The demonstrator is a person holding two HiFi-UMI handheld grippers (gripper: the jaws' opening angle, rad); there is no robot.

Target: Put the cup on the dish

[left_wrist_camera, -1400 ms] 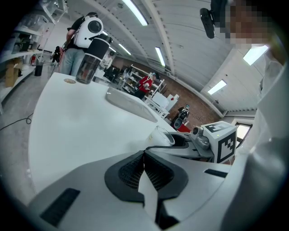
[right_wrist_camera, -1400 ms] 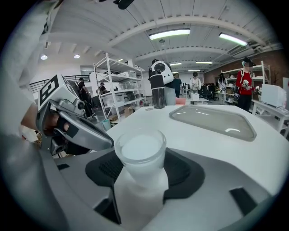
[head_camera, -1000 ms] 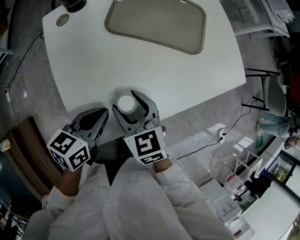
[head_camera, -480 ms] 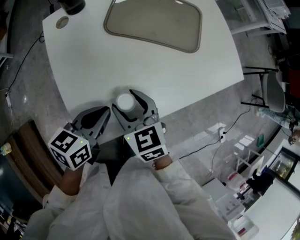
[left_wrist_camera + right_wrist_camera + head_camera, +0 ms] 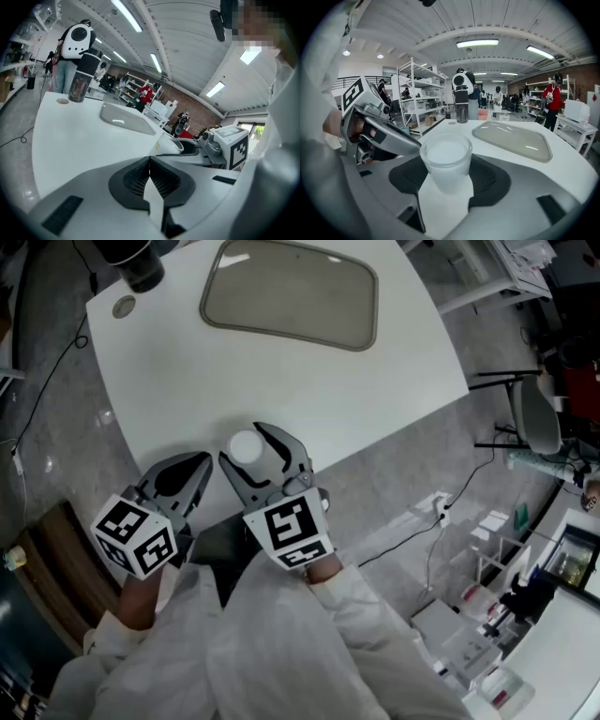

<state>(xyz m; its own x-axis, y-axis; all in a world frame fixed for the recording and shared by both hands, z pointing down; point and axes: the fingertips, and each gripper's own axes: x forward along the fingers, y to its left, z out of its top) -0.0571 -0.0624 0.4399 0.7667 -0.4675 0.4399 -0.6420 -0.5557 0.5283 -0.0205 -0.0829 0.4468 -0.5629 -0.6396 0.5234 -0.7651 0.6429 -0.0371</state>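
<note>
A small white cup [image 5: 246, 446] sits between the pads of my right gripper [image 5: 248, 450], which is shut on it near the table's front edge. In the right gripper view the cup [image 5: 446, 159] stands upright between the jaws of that gripper [image 5: 447, 174]; whether it rests on the table I cannot tell. The flat grey-beige dish [image 5: 289, 293] lies at the far side of the white table [image 5: 187, 371], well beyond the cup, and shows as the dish [image 5: 513, 139] ahead to the right. My left gripper [image 5: 199, 465] hangs just left of the cup, its pads [image 5: 161, 180] pressed together on nothing.
A dark tall bottle [image 5: 136, 263] and a small round disc [image 5: 123, 307] stand at the table's far left corner. The table ends just under the grippers; grey floor with cables and a chair [image 5: 534, 418] lies to the right.
The head camera has shifted a little, so the table and dish sit further left in view. Both grippers and the cup keep almost the same places.
</note>
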